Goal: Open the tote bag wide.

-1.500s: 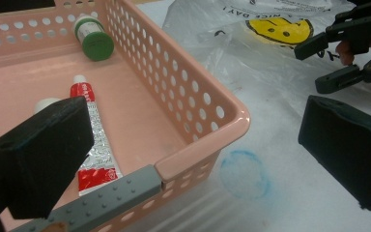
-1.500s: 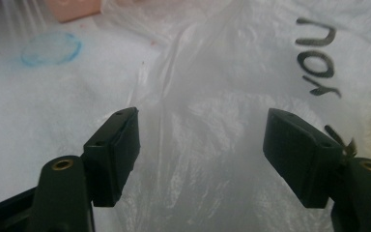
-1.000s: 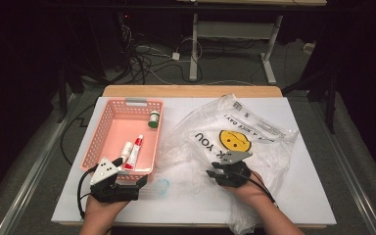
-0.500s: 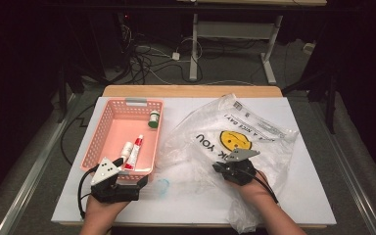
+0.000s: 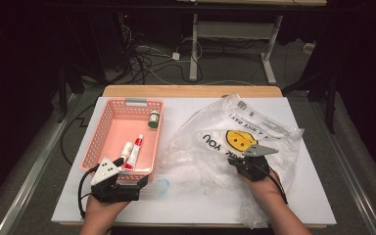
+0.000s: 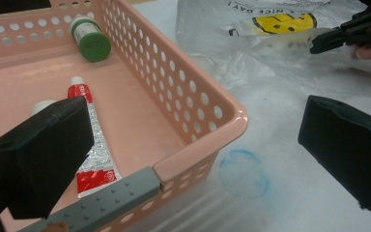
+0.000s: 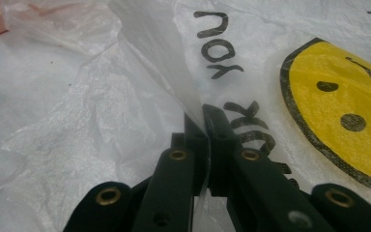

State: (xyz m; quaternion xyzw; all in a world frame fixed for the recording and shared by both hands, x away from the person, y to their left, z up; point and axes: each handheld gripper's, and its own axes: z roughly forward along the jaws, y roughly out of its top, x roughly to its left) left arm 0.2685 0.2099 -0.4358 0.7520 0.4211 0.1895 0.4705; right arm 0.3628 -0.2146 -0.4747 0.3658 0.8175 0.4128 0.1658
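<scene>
A clear plastic bag [image 5: 235, 147] printed with a yellow smiley face [image 5: 241, 139] is spread over the right half of the desk [image 5: 313, 196], its far edge reaching toward the desk's back right corner. A fold of the bag's film is pinched between the pressed-together fingers [image 7: 193, 130] of the right gripper [image 5: 238, 159], which is seen near the middle of the bag, just nearer than the smiley face. In the right gripper view the thin sheet is seen rising from between the two fingers, beside the printed black letters.

The left gripper [image 5: 142, 181] is held near the front left edge of the desk, at the near right corner of a pink basket [image 5: 108, 122]. Its fingers [image 6: 43, 159] are spread wide, and nothing is held between them; in the left gripper view the basket's corner is seen between them. In the basket a red and white tube [image 5: 134, 151], a white bottle [image 5: 126, 149] beside it and a green-capped bottle [image 5: 153, 119] near the far right wall are lying. A round blue-rimmed mark [image 6: 244, 173] is seen on the desk just beside the basket's near corner; what it is cannot be told.
</scene>
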